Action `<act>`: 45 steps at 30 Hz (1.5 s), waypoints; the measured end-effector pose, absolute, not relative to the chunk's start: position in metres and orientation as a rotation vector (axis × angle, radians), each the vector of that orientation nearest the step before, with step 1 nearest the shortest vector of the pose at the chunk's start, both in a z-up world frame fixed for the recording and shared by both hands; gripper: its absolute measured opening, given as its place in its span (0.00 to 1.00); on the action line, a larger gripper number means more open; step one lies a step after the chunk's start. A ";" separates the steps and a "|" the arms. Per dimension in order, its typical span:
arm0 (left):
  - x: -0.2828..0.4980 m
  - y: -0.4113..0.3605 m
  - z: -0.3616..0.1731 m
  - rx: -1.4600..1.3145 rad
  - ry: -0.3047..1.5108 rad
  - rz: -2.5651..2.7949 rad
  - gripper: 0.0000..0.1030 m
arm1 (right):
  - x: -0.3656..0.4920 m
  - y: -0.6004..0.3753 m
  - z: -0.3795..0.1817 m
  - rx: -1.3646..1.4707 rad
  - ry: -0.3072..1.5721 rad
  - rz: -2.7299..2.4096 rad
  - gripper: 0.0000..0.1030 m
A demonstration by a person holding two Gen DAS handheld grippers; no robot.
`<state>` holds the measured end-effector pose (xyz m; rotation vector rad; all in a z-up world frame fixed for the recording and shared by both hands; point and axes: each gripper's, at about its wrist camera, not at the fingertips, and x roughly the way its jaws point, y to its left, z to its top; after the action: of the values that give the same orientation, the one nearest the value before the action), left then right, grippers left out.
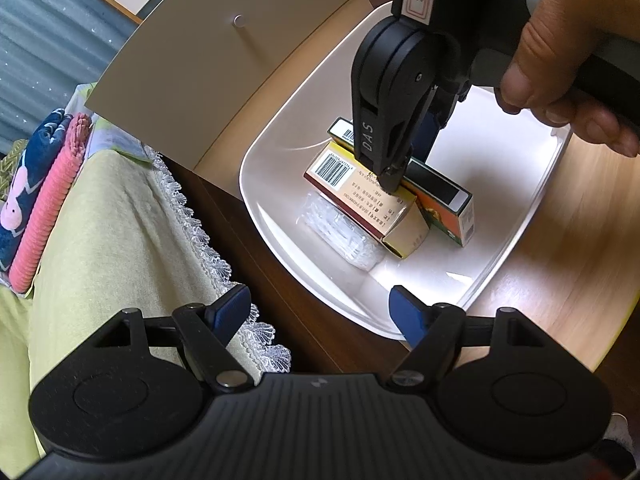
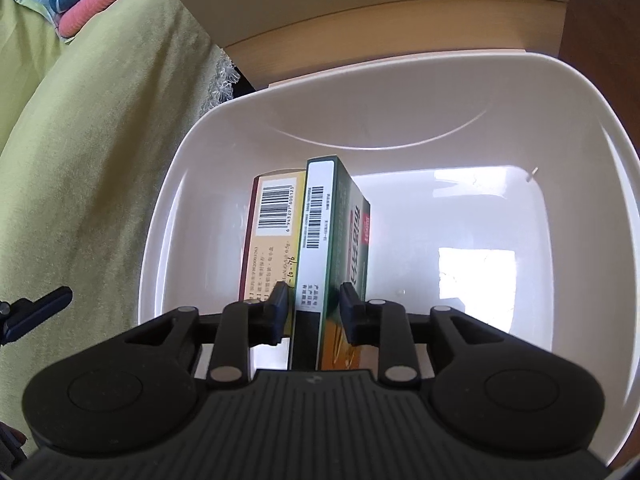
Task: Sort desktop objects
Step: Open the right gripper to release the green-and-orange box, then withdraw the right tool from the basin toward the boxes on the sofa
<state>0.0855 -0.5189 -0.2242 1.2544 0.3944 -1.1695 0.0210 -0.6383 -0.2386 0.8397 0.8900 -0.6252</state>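
Two boxes: a green box (image 2: 340, 240) and a tan box with a dark red edge (image 2: 274, 232) lie side by side in the white tub (image 2: 580, 128), touching along their long sides.
Green box: it stands on a narrow edge near the middle of the tub floor, barcode face up, one end orange.
Tan box: just beside the green box, on the side toward the tub wall that faces the yellow-green cloth (image 1: 100, 216); its barcode face is up.
Clear plastic packet: (image 1: 340, 236) on the tub floor, partly under the tan box.
Right gripper: (image 2: 314, 312) reaches down into the tub, fingers (image 2: 276, 312) on either side of the green box and close against it; whether they press it I cannot tell. One finger sits between the two boxes.
Hand: (image 1: 560, 80) holds the right gripper's handle above the tub.
Left gripper: (image 1: 320, 316) fingers spread wide with nothing between them, at the tub's near rim, one finger over the tub and the other over the lace trim (image 1: 240, 312) of the cloth.
White tub: on a wooden tabletop (image 1: 568, 264), next to a beige drawer front with a small knob (image 1: 239, 20).
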 end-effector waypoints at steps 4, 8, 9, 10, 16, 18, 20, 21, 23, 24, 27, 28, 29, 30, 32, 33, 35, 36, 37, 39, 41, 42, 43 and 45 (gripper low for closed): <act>0.085 -0.520 -0.224 1.252 0.395 -1.170 0.75 | 0.027 -0.635 -0.236 0.805 0.912 -0.601 0.35; 0.085 -0.520 -0.224 1.253 0.397 -1.167 0.75 | 0.026 -0.637 -0.235 0.820 0.902 -0.616 0.36; 0.085 -0.520 -0.224 1.253 0.398 -1.167 0.75 | 0.025 -0.637 -0.235 0.820 0.900 -0.620 0.37; 0.085 -0.520 -0.224 1.253 0.399 -1.167 0.75 | 0.025 -0.637 -0.234 0.819 0.900 -0.622 0.37; 0.085 -0.519 -0.224 1.252 0.400 -1.170 0.75 | 0.021 -0.639 -0.231 0.815 0.882 -0.655 0.40; 0.085 -0.519 -0.224 1.252 0.400 -1.170 0.75 | 0.018 -0.640 -0.228 0.819 0.869 -0.673 0.40; 0.085 -0.518 -0.224 1.250 0.402 -1.170 0.75 | 0.015 -0.640 -0.224 0.821 0.860 -0.683 0.40; 0.085 -0.518 -0.224 1.249 0.402 -1.170 0.75 | 0.011 -0.640 -0.221 0.819 0.857 -0.683 0.41; 0.090 -0.511 -0.221 1.252 0.398 -1.181 0.75 | 0.008 -0.638 -0.216 0.806 0.856 -0.692 0.45; 0.092 -0.510 -0.220 1.251 0.397 -1.184 0.75 | 0.007 -0.637 -0.214 0.798 0.857 -0.699 0.51; 0.090 -0.508 -0.219 1.244 0.390 -1.183 0.75 | 0.001 -0.632 -0.207 0.770 0.856 -0.715 0.66; 0.090 -0.507 -0.218 1.239 0.386 -1.183 0.75 | -0.001 -0.630 -0.205 0.760 0.857 -0.717 0.68; 0.089 -0.507 -0.217 1.232 0.388 -1.183 0.75 | -0.002 -0.628 -0.203 0.754 0.857 -0.719 0.69; 0.088 -0.506 -0.217 1.228 0.391 -1.182 0.76 | -0.004 -0.625 -0.201 0.752 0.855 -0.720 0.71; 0.088 -0.504 -0.217 1.232 0.386 -1.181 0.76 | -0.007 -0.621 -0.197 0.749 0.855 -0.720 0.78; 0.087 -0.503 -0.217 1.234 0.385 -1.182 0.76 | -0.009 -0.619 -0.195 0.746 0.854 -0.720 0.82; 0.085 -0.502 -0.215 1.225 0.382 -1.191 0.76 | -0.013 -0.614 -0.191 0.724 0.860 -0.729 0.84; 0.083 -0.500 -0.214 1.221 0.373 -1.198 0.76 | -0.015 -0.611 -0.189 0.714 0.863 -0.733 0.84; 0.080 -0.499 -0.212 1.221 0.362 -1.204 0.77 | -0.018 -0.609 -0.187 0.715 0.859 -0.736 0.86; 0.077 -0.497 -0.210 1.210 0.354 -1.218 0.80 | -0.023 -0.605 -0.183 0.718 0.852 -0.740 0.88; 0.073 -0.496 -0.207 1.198 0.349 -1.227 0.85 | -0.028 -0.601 -0.179 0.720 0.848 -0.740 0.88; 0.072 -0.495 -0.206 1.198 0.342 -1.226 0.86 | -0.029 -0.598 -0.176 0.719 0.850 -0.740 0.88; 0.070 -0.495 -0.205 1.198 0.337 -1.227 0.86 | -0.031 -0.596 -0.174 0.717 0.851 -0.739 0.88; 0.069 -0.495 -0.202 1.198 0.332 -1.223 0.90 | -0.034 -0.593 -0.166 0.717 0.841 -0.736 0.88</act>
<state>0.0694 -0.4951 -0.2025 1.1977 0.3317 -1.2228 -0.0341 -0.5927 -0.1656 0.7173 0.8410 -0.7362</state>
